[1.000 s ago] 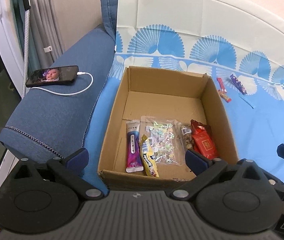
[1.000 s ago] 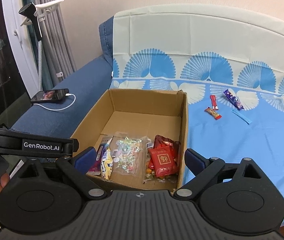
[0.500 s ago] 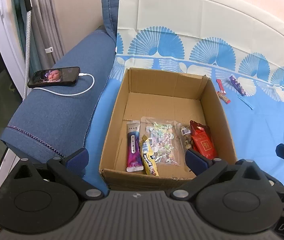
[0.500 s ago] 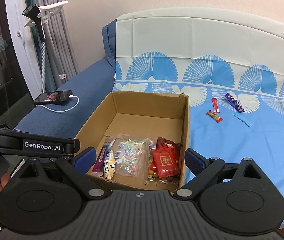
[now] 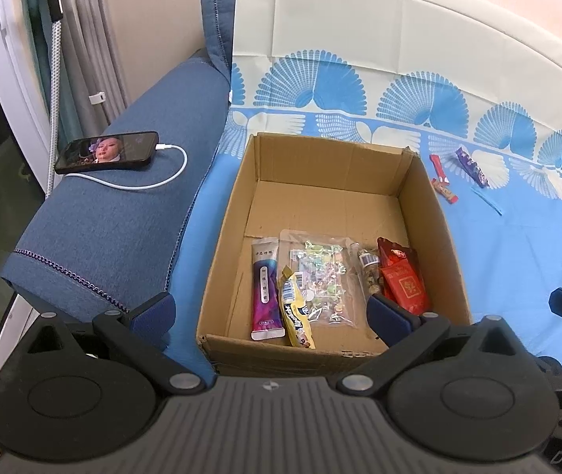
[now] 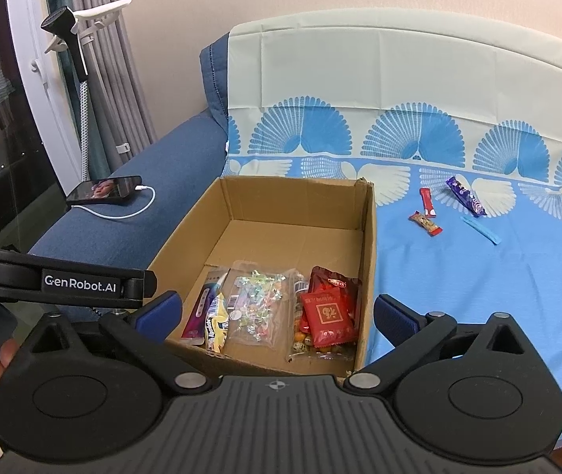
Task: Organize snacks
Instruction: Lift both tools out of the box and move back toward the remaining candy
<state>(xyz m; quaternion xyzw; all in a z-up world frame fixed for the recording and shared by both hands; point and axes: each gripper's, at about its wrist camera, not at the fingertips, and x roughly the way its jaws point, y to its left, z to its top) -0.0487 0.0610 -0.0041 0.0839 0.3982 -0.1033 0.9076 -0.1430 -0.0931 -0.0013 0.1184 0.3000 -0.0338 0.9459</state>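
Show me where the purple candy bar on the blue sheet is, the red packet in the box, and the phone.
purple candy bar (image 6: 466,196), right wrist view, middle of the wrapper.
red packet (image 6: 329,315), right wrist view, centre of its printed front.
phone (image 5: 108,151), left wrist view, middle of the lit screen.

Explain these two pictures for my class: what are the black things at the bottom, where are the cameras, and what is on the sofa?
Each picture comes from a camera on a hand-held two-finger gripper, looking forward along its fingers. The black parts are the left gripper and the right gripper, both open and holding nothing. On the blue cover sits a cardboard box with several snack packets inside. Four small snacks, among them a purple bar, lie outside it. A phone charges on the armrest.
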